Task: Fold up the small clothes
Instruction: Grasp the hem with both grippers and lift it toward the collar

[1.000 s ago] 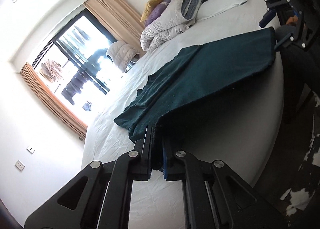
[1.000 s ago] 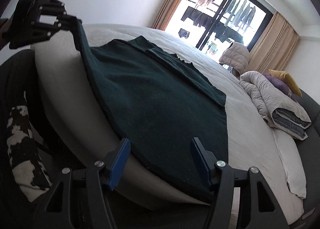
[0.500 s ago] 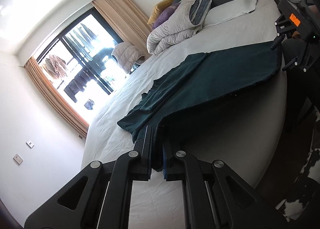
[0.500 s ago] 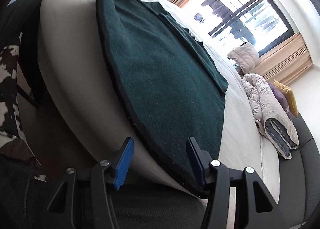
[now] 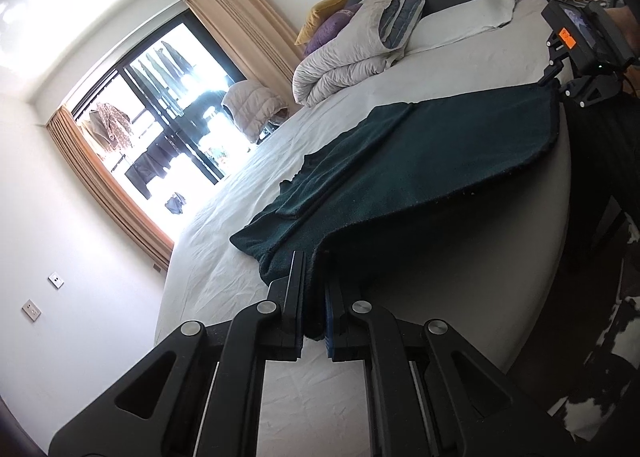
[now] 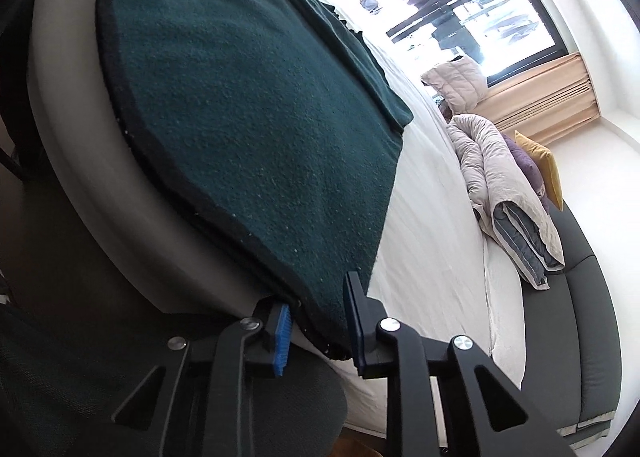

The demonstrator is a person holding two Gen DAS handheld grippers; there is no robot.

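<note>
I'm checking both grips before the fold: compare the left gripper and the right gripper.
The left gripper is shut tight on the dark green garment, pads nearly together; the right gripper is closing, a gap left, the garment's hem between its jaws. The left holds its corner off the white bed; the right's sits at the bed's edge. Both have black frames and blue pads.

Both tools are matte black plastic linkages with round silver pivot screws. The left hand-held gripper (image 5: 314,297) fills the lower frame, a blue pad edging one finger. The right hand-held gripper (image 6: 318,321) has ribbed blue pads; at upper right in the left view its body (image 5: 580,45) carries an orange sticker and a small screen.
</note>
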